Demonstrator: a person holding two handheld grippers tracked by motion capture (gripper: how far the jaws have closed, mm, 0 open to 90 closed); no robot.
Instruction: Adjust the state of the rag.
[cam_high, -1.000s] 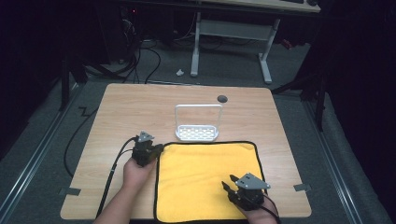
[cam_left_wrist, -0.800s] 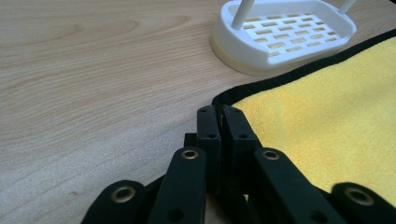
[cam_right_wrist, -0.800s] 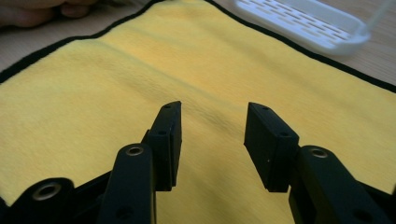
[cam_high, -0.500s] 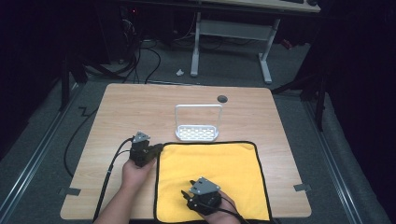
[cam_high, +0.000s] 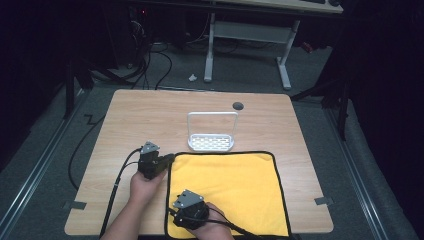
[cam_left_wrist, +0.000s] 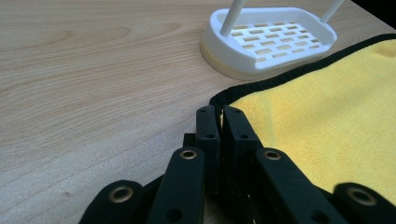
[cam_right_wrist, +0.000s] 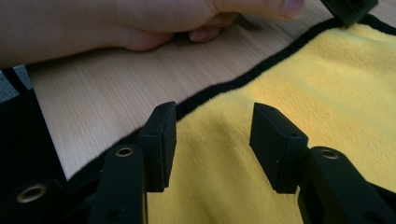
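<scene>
A yellow cloth (cam_high: 230, 185) with a black hem lies flat on the near half of the wooden table (cam_high: 150, 115). My left gripper (cam_high: 169, 159) rests at the cloth's far left corner. In the left gripper view it (cam_left_wrist: 219, 116) is shut on that corner, with a sliver of yellow cloth (cam_left_wrist: 327, 107) between the jaws. My right gripper (cam_high: 176, 204) hovers low over the cloth by its left hem, near the front. Its jaws (cam_right_wrist: 212, 121) have just been opening and stand open. Cloth (cam_right_wrist: 289, 79) lies under them, and nothing is pinched. The person's left hand (cam_right_wrist: 154, 21) is just ahead.
A white slotted dish (cam_high: 211, 142) with a tall wire handle stands just beyond the cloth's far edge, close to the left gripper. A dark round cable hole (cam_high: 238, 106) sits farther back. Cables trail off the table's left front. A desk frame (cam_high: 245, 30) stands on the floor behind.
My right gripper has swept left across the cloth, from its near right part to the left hem, and its jaws have widened. The left gripper has stayed on its corner.
</scene>
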